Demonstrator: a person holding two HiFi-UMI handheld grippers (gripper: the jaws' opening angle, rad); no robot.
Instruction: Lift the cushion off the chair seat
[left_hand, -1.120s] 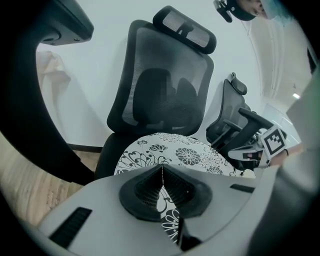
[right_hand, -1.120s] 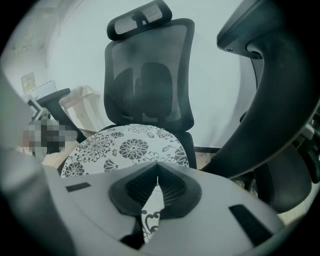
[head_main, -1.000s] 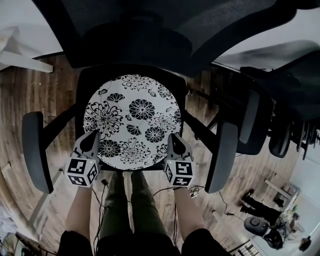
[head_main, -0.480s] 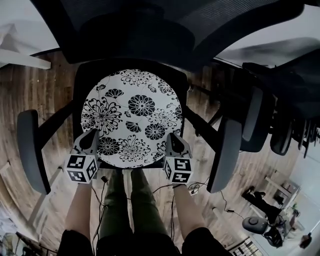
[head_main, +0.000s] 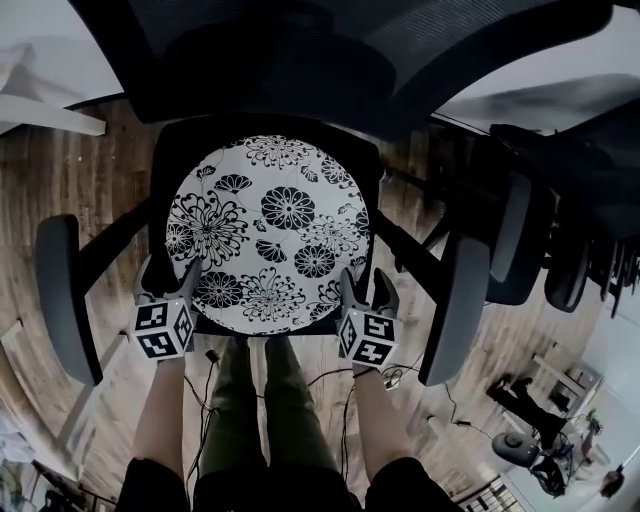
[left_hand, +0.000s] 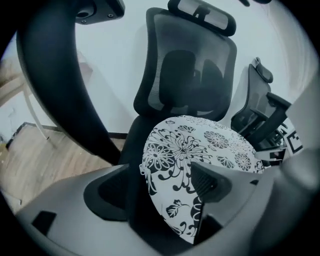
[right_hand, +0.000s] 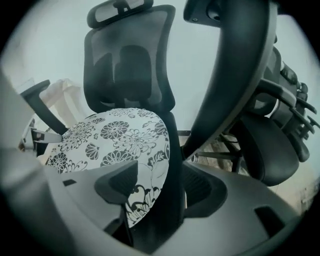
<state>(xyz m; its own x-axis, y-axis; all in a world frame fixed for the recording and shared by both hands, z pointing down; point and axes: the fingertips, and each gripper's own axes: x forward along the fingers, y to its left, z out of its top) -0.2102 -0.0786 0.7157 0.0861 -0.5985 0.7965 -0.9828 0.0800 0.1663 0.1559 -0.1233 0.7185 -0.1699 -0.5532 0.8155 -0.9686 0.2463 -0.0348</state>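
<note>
On black chair seat (head_main: 166, 152): round floral-print cushion (head_main: 268, 232).

Left claw (head_main: 170, 278) and right claw (head_main: 367, 288), jaws just opening, cushion (head_main: 270, 225) rim between.

wood floor (head_main: 60, 180) | white table (head_main: 40, 60) top-left | second chair (head_main: 515, 245) right | floor cables (head_main: 390, 378)

Kinda dim and flat overall, soft shadows only. Heavy fisheye bend toward the edges, black corners in both gripper views. Blurry up close near the lens, washed-out on the wall (left_hand: 115, 65).
</note>
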